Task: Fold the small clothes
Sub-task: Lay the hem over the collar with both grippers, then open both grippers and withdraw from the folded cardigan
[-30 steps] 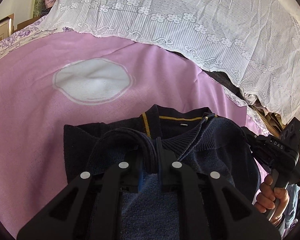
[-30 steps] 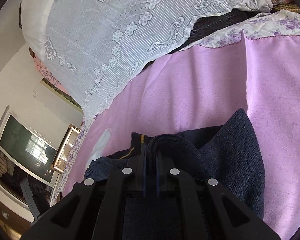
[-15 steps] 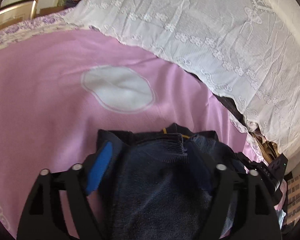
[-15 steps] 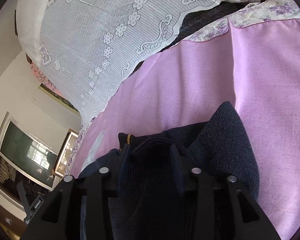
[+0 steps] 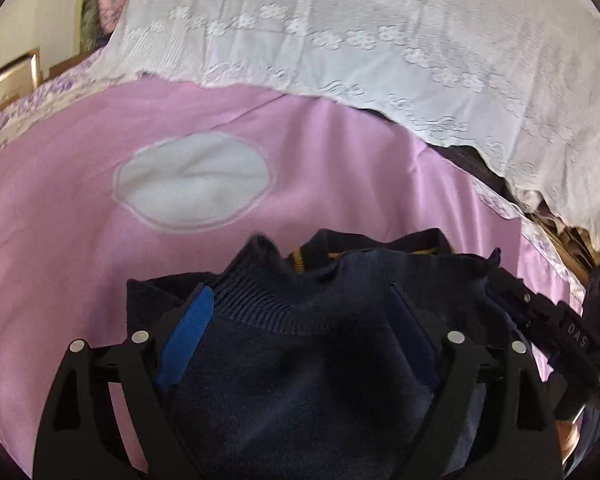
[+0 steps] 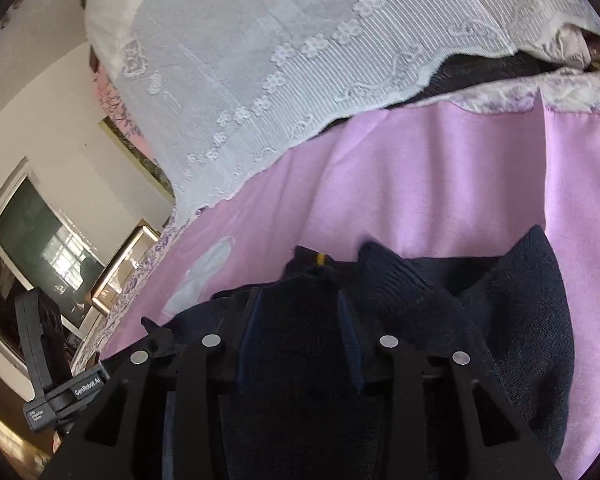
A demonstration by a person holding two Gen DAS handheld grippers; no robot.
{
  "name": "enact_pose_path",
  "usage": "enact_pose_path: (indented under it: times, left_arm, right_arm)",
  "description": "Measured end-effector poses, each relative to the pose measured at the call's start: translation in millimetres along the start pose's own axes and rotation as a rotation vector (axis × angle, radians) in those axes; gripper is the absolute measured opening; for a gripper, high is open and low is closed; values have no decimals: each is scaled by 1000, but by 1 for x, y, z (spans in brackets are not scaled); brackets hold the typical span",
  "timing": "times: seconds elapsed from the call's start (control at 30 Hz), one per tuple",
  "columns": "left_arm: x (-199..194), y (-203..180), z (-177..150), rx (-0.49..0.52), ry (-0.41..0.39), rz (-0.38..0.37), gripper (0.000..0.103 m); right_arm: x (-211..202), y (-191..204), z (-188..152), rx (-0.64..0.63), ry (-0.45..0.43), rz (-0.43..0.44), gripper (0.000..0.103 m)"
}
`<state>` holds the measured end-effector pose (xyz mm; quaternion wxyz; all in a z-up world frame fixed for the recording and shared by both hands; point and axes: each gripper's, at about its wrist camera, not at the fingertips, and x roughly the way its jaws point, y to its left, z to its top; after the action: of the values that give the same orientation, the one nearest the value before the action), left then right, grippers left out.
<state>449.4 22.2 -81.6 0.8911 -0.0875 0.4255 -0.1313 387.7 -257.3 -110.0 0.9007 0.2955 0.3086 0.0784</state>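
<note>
We see the navy sweater [image 5: 300,364] lying folded on the pink bedsheet [image 5: 60,208], its ribbed hem up near the yellow-trimmed collar [image 5: 380,254]; our left tool [image 5: 300,320] stands with fingers wide apart, knit between them but unclamped; our right tool [image 6: 300,320] is likewise spread over the sweater [image 6: 520,320]; a white lace cover [image 5: 380,40] lies beyond.

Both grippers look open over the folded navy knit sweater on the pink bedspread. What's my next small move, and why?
Probably draw both grippers straight back off the navy knit sweater. The left gripper and right gripper stand open with knit lying loose between the fingers, and the ribbed hem lies up by the yellow-trimmed collar on the pink bedspread, so lifting might snag the fold.
</note>
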Motion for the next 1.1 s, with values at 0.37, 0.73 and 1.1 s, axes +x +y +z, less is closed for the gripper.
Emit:
enact_pose_path:
  times: [0.37,0.73,1.1]
  left_arm:
    - [-8,12,-7,-25,-29,66,87]
    - [16,-37,-36,209,-10,193,98]
    - [-10,-36,-53,207,-86,241,99]
  right_arm:
    - [-11,-30,-7,148,-31,5,26]
    - [3,23,-33,-159,39,-50,41]
    - [-17,35,-49,-240,-46,-147,46]
